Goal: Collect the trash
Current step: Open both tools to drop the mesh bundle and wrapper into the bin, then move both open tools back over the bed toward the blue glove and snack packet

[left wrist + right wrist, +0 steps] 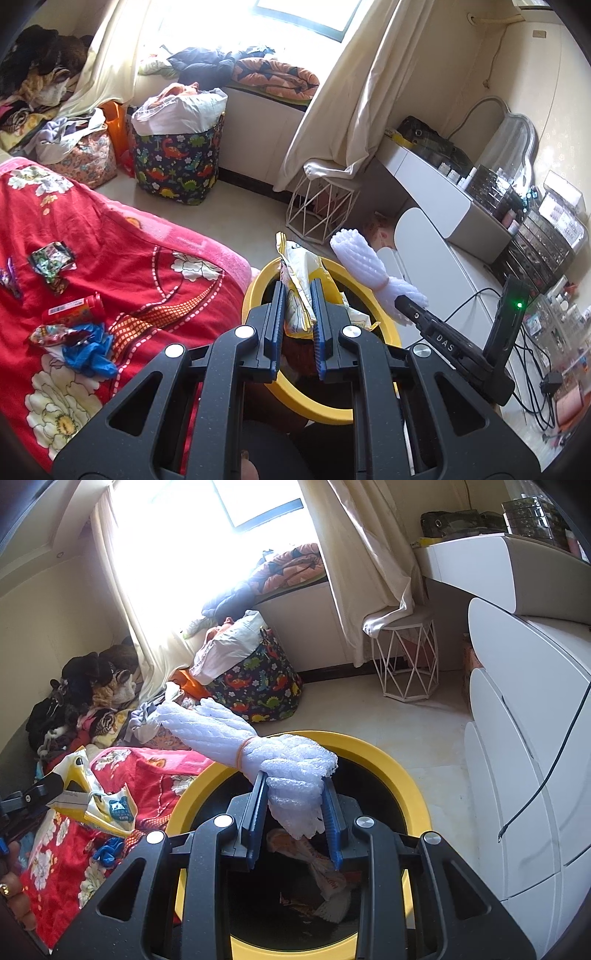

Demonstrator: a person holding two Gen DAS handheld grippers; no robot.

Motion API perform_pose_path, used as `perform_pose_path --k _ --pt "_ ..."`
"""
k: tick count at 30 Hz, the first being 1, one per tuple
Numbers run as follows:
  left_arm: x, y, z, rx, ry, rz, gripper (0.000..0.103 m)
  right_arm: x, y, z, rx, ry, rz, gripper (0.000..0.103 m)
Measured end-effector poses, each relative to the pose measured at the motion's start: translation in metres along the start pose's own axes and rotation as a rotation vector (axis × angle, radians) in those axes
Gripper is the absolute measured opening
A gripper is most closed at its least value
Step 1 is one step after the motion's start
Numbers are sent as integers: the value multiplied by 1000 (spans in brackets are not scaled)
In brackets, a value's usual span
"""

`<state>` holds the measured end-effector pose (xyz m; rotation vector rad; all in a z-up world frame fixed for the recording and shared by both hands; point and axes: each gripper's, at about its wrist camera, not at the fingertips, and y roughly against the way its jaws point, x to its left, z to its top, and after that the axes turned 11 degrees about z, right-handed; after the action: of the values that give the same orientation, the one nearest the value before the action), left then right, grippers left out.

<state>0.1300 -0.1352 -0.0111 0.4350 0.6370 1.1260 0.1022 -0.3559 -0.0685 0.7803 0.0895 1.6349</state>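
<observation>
Left wrist view: the red flowered bedspread [155, 295] fills the left half of the frame. To the right of it, in the lower centre, stands the yellow-rimmed bin [255, 291] with a dark inside. In the upper centre a dinosaur-print basket [177, 166] sits on the floor, heaped with cloth, and a white wire stool [321, 206] stands to the right of it, under the curtain.

My left gripper [298, 306] comes up from the bottom edge with its jaws pinching a yellow and white snack wrapper [299, 269], which stands up above the near rim of the bin. At centre right my right gripper [402, 303] clamps a white foam net bundle [362, 262], held over the far side of the bin.

Loose trash lies on the bedspread at the left: a crumpled blue plastic bag [90, 350], a red packet [72, 312] above it, and a green printed wrapper [51, 258] higher up.

In the right wrist view the jaws of my right gripper [295, 797] close on the thick end of the foam net bundle [236, 738], directly above the bin's open mouth [402, 771], where other wrappers already lie at the bottom. The snack wrapper [107, 805] shows at the left edge, in my left gripper.
</observation>
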Motion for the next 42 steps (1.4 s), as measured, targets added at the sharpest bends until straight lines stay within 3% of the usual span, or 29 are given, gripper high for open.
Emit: perform_pose_path --k 29,31,33,34,37,39,41,42 --pt "-27 -51 -27 142 -70 -10 9 -25 -13 -9 38 -58 -80 31" --pt "-29 -55 -29 153 -70 -13 9 -26 -14 -9 36 -66 -79 33" --pt "-30 -58 -31 162 -67 -17 11 -28 -12 -9 24 -76 -81 43" --pt "-29 -60 -31 168 -60 -26 15 -28 -12 -9 21 -78 -87 46" --pt "-26 -60 -31 165 -37 -34 52 -31 -12 -10 18 -94 -91 57" --pt "-23 -59 -30 159 -22 -36 56 -32 -12 -11 20 -105 -96 60" --pt "-19 -57 -29 148 -6 -27 76 -31 -12 -11 21 -104 -101 62" --pt "-16 -54 -29 136 3 -26 80 -31 -12 -11 20 -103 -102 64"
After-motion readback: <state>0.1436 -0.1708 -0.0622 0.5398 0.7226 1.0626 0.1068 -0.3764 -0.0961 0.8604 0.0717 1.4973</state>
